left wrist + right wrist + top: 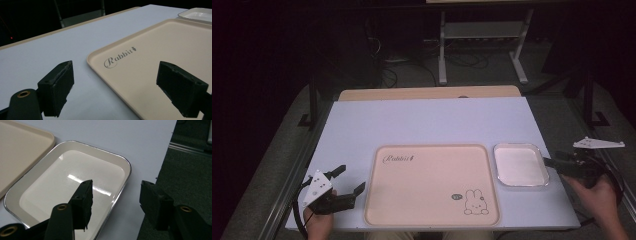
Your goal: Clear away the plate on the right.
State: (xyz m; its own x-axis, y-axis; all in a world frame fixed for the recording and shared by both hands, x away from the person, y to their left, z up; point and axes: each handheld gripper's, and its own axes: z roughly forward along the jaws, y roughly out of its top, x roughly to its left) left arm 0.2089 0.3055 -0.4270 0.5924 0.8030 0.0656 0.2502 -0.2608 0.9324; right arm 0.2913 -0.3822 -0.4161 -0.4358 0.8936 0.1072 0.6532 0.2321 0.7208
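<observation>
We bring our right claw (551, 162), half open and empty, astride the right rim of the small white square enamel dish (520, 165) just right of the beige rabbit tray (432, 184); next, pinch that rim.

place: lab | signs: dark room, bare table (412, 125), floor cables (462, 60)

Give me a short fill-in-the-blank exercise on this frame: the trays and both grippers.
1. The small white enamel dish sits to the ____ of the large beige plastic tray in the high view.
2. The word printed on the beige tray is ____.
3. The right gripper straddles the ____ of the white dish.
4. The left gripper has its jaws ____, with nothing held.

Missing words: right; Rabbit; rim; open
</observation>
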